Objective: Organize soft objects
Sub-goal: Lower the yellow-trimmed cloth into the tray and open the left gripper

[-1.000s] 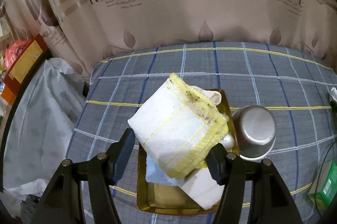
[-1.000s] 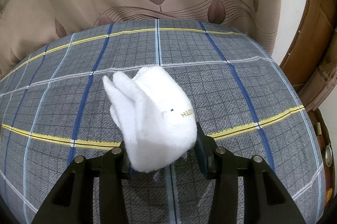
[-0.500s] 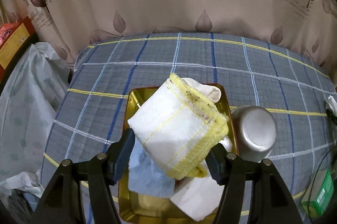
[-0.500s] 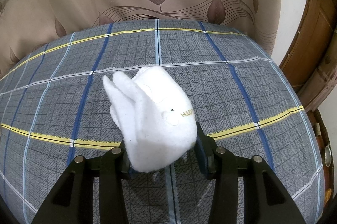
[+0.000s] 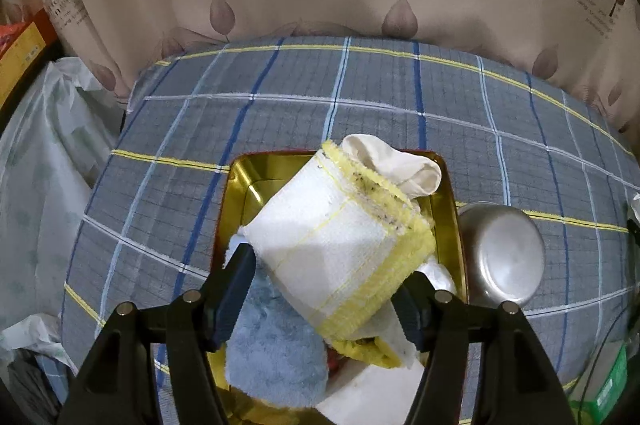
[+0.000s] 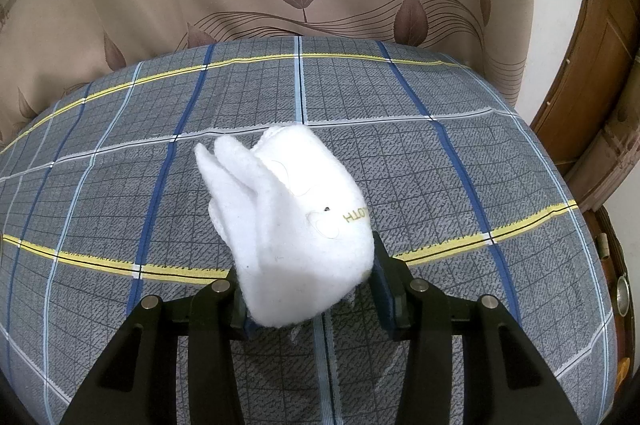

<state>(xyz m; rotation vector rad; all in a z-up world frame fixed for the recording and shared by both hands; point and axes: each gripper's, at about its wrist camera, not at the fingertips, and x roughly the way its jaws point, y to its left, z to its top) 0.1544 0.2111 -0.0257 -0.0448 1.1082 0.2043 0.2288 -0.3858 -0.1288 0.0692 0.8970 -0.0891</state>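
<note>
In the left wrist view a folded white towel with yellow edging point(image 5: 336, 245) sits between the fingers of my left gripper point(image 5: 326, 277), low over a gold tray point(image 5: 256, 165). Both pads still touch the towel while the jaws are opening. The tray holds a blue cloth point(image 5: 276, 353), a cream cloth point(image 5: 400, 161) and a white cloth point(image 5: 372, 393). In the right wrist view my right gripper point(image 6: 310, 289) is shut on a white plush tooth point(image 6: 296, 217), held above the checked tablecloth point(image 6: 440, 165).
A steel bowl point(image 5: 504, 257) stands against the tray's right side. A green box point(image 5: 600, 389) lies at the near right corner. A plastic bag point(image 5: 40, 185) hangs off the table's left edge. A curtain backs the table; a wooden door point(image 6: 592, 65) is at the right.
My left gripper has come down and closer over the tray with the towel, and the blue cloth has come into view below it. The right gripper and plush tooth have not moved.
</note>
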